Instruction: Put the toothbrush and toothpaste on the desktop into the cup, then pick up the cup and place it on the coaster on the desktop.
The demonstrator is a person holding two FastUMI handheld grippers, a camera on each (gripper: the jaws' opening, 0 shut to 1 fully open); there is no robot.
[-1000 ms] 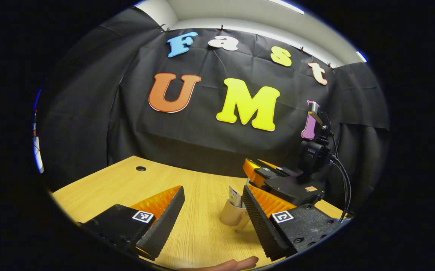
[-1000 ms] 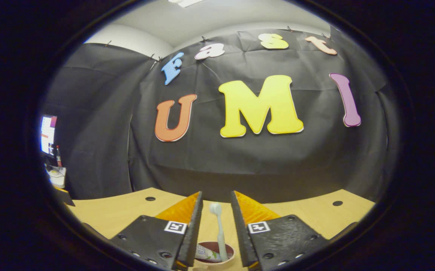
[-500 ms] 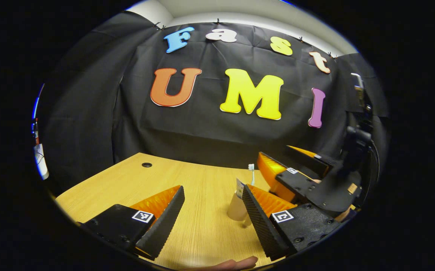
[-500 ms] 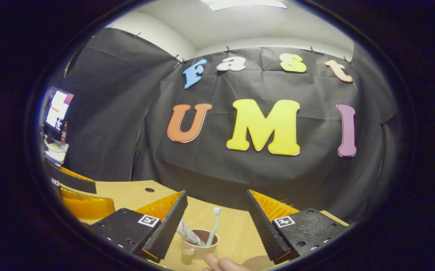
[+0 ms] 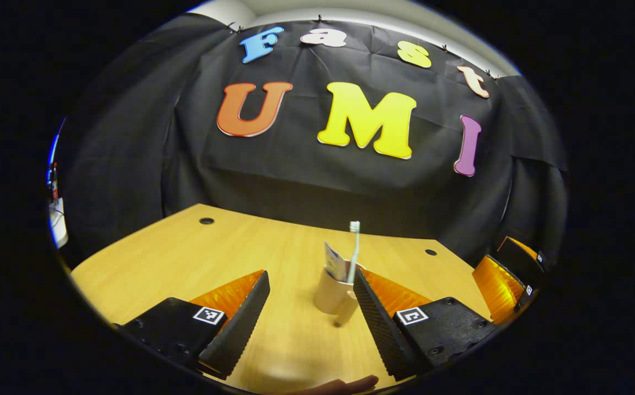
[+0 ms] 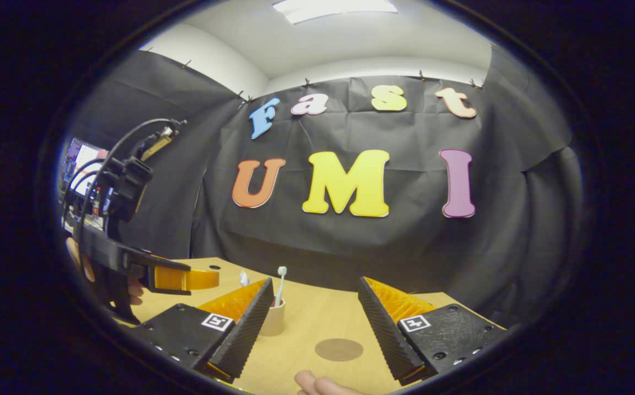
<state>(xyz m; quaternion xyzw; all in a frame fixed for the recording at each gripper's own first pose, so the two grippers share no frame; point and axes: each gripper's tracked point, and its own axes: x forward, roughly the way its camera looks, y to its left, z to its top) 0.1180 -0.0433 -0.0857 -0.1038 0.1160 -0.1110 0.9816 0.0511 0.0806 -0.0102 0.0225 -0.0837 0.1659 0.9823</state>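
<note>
A beige cup (image 5: 329, 298) stands on the wooden desktop (image 5: 213, 252), just ahead of my left gripper (image 5: 310, 274), which is open and touches nothing. In the cup stand a white toothbrush (image 5: 354, 247) and a toothpaste tube (image 5: 335, 267). Farther right, at the edge, is my right gripper (image 5: 506, 271). In the right gripper view the cup (image 6: 273, 320) with the toothbrush (image 6: 280, 285) sits partly behind the near-left finger. A round brown coaster (image 6: 339, 349) lies flat on the desk between the fingers of the open right gripper (image 6: 315, 281). The left gripper (image 6: 185, 278) hovers at far left.
Two small cable holes (image 5: 206, 220) (image 5: 431, 252) mark the desk's far side. A lit monitor (image 6: 78, 159) stands beyond the booth at left. A fingertip (image 6: 317, 384) shows at the bottom edge. The black cloth wall closes off the back.
My right gripper has opened, released the toothbrush into the cup and drawn back to the right. The left gripper stayed open, its view shifting slightly toward the cup.
</note>
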